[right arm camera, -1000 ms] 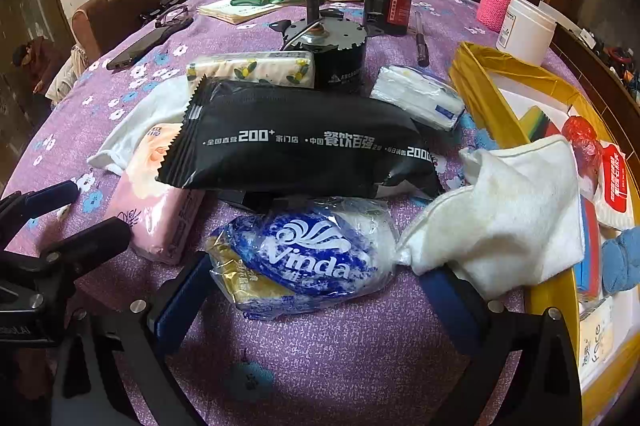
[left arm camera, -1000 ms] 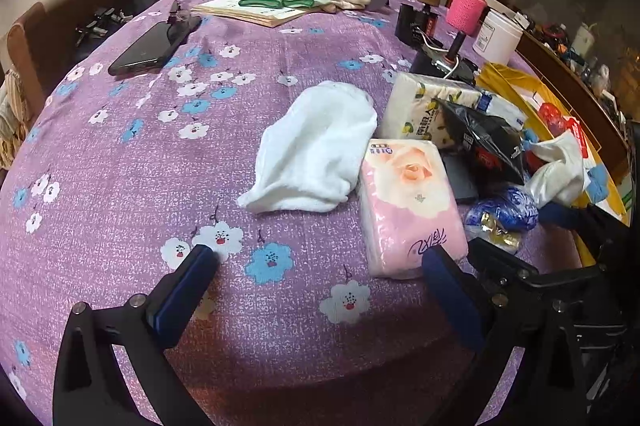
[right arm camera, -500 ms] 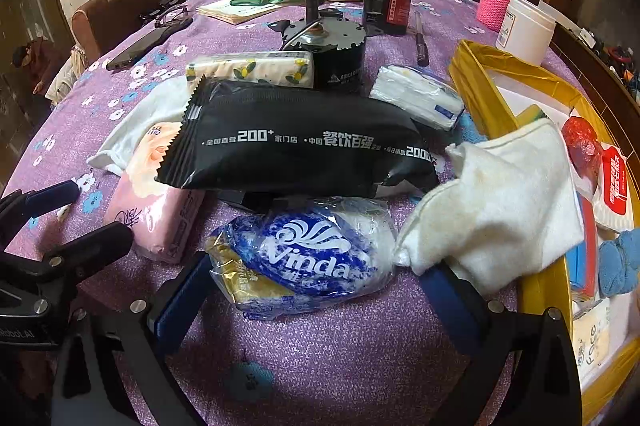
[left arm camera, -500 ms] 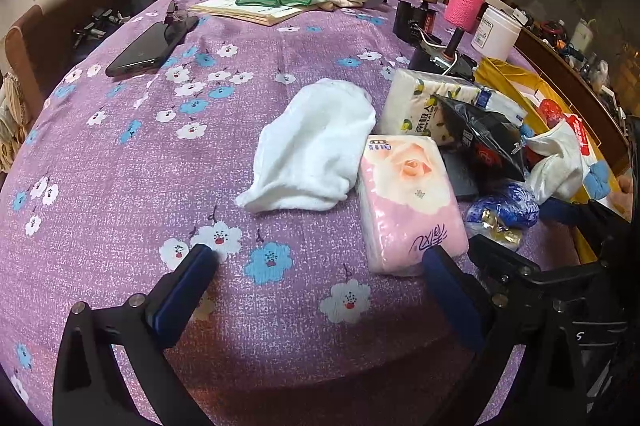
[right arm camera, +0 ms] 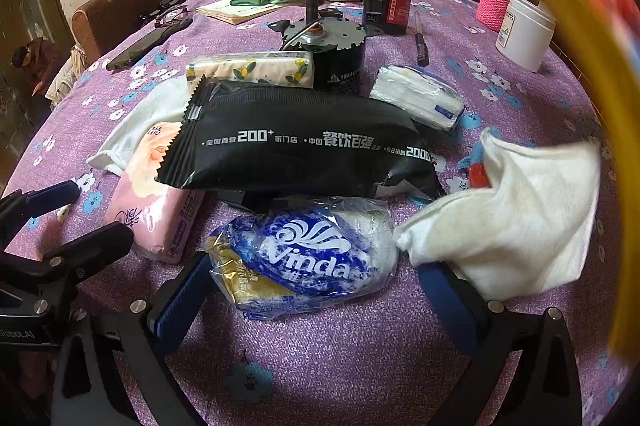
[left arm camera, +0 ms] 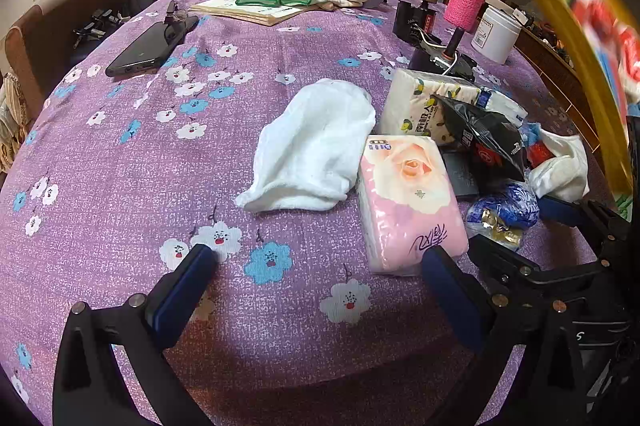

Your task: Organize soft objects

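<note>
**Risk of snagging in the crowded pile**

Cloth, the white towel [left arm camera: 316, 146], lies flat beside the pink tissue pack [left arm camera: 408, 194]; the left gripper [left arm camera: 320, 290] stands apart, empty. The right gripper [right arm camera: 316, 290], also apart, frames the Vinda pack [right arm camera: 308, 254]. Its right finger touches the small white cloth [right arm camera: 516, 214], which could drag along. A blurred yellow tray [right arm camera: 560, 26] may collide.

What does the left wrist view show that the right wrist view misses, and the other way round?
Only the left wrist view shows the white towel spread out whole. Only the right wrist view shows the black pack's printed face and the Vinda pack lying between the right gripper's open fingers. Both show the pink tissue pack, the cream cloth and a blurred yellow tray.
</note>
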`<move>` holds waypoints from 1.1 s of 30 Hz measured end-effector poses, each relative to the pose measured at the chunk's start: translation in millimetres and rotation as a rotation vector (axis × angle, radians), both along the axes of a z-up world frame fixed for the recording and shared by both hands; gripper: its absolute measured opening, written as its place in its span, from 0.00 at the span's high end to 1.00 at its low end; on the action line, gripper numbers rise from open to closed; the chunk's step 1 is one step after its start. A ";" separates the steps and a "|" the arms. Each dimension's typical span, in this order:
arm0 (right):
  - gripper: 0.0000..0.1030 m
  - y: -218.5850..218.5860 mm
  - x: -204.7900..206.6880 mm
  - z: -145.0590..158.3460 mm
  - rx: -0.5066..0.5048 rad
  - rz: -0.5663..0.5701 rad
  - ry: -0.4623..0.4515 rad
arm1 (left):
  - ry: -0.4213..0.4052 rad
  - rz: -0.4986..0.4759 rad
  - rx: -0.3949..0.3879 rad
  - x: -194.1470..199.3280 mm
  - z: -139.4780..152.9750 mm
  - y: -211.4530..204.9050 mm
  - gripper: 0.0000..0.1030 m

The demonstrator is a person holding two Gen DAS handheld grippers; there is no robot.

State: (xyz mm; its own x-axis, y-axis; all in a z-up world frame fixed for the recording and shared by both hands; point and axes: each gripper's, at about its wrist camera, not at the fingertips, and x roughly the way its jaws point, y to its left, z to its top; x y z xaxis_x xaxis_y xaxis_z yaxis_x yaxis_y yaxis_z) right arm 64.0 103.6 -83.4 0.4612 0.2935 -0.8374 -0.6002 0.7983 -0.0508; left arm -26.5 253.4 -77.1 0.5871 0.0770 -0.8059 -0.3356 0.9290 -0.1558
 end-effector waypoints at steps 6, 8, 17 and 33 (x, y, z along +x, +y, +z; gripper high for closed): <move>0.01 0.1 0.1 -0.2 0.000 0.001 0.000 | -0.001 -0.002 -0.002 0.0 -0.2 0.1 0.00; 0.01 0.1 -0.1 0.0 0.001 0.001 0.000 | -0.002 -0.002 -0.003 -0.1 -0.2 0.2 0.00; 0.01 0.1 0.7 -0.1 0.000 0.001 0.000 | -0.003 -0.005 -0.007 0.1 -0.4 0.4 0.00; 0.01 -0.1 0.2 0.5 0.000 0.002 0.001 | -0.005 -0.007 -0.010 -0.3 -1.0 1.1 0.00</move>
